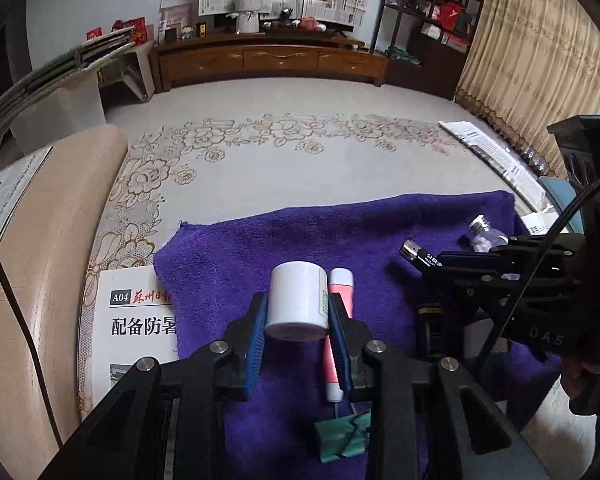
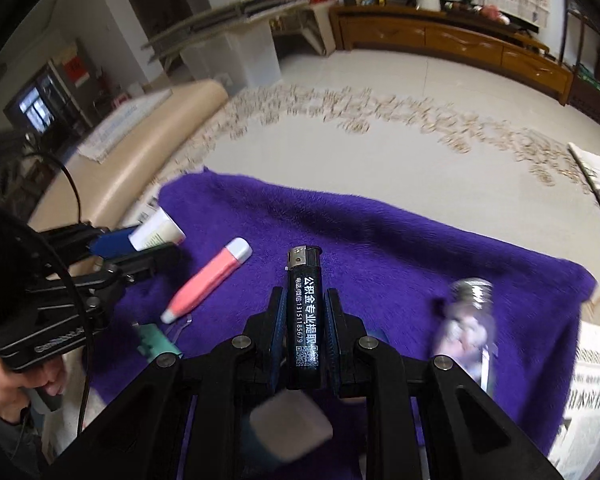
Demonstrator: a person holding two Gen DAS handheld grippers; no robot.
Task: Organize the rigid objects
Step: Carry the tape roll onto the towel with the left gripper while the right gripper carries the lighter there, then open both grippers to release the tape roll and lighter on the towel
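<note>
L tool point(image 1: 298, 312) is clamped on a white cylindrical jar point(image 1: 297, 304), blue pads on both sides, jar's axis running fwd along the fingers, lid end toward the camera. R tool point(image 2: 304, 328) is closed tight on a black lighter point(image 2: 305, 312), long axis also in line w/ the fingers, metal head pointing away. Both loads hang over the purple towel point(image 1: 260, 248) spread on the counter point(image 1: 300, 152).

Key relation, my read: the pink-and-white tube point(image 2: 206, 286) lies flat on the towel between the two tools, long axis diagonal in R wrist view, white cap up-right, narrow end near a small green block point(image 2: 156, 340). In L view it sits just right of the jar, partly behind the right finger. It's nearer the L tool, so setting the jar down beside it looks like a short move. The small silver-capped bottle point(image 2: 470, 320) lies right of the lighter, nearer R tool; blurred, can't tell more.
</note>
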